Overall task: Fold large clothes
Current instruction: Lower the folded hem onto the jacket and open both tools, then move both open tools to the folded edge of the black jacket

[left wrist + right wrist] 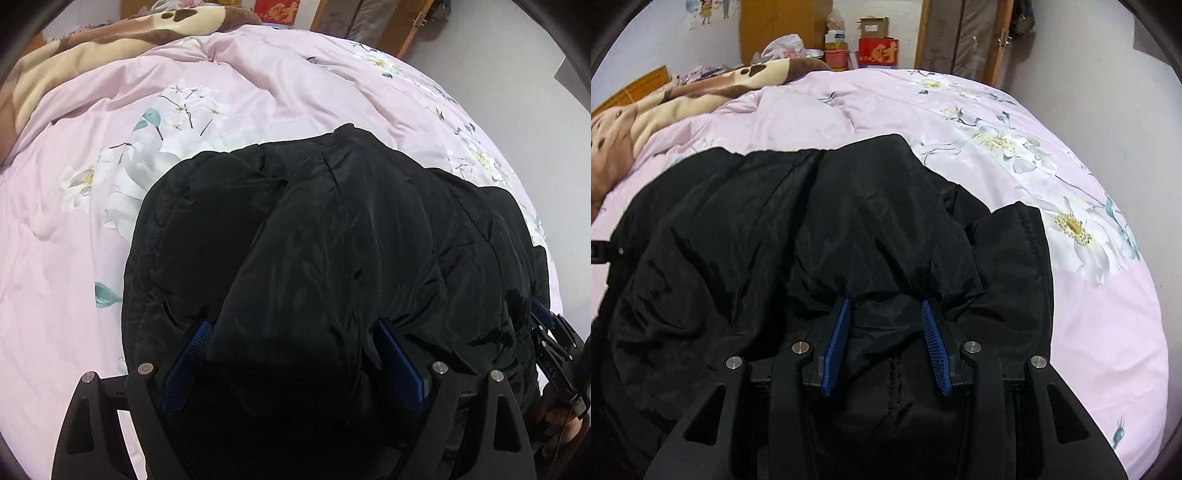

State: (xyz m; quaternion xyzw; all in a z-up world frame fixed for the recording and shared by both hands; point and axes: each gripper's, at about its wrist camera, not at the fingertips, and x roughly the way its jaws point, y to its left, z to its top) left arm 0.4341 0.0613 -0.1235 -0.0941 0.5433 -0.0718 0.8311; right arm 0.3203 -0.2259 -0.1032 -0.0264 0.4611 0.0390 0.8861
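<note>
A large black padded jacket [332, 229] lies on a pink floral quilt [92, 229]. In the left wrist view, my left gripper [291, 325] has its blue pads wide apart with a thick fold of the jacket bunched between them. In the right wrist view, the same jacket [775, 229] fills the middle, and my right gripper [886, 306] has its blue pads closed onto a bunched fold of it. The right gripper also shows at the right edge of the left wrist view [554, 343], at the jacket's right side.
A brown and cream blanket [665, 103] lies at the bed's far left. Boxes and a red carton [877, 53] stand beyond the bed by a wooden door frame. The quilt [1089, 325] spreads to the right, with grey floor [517, 55] past it.
</note>
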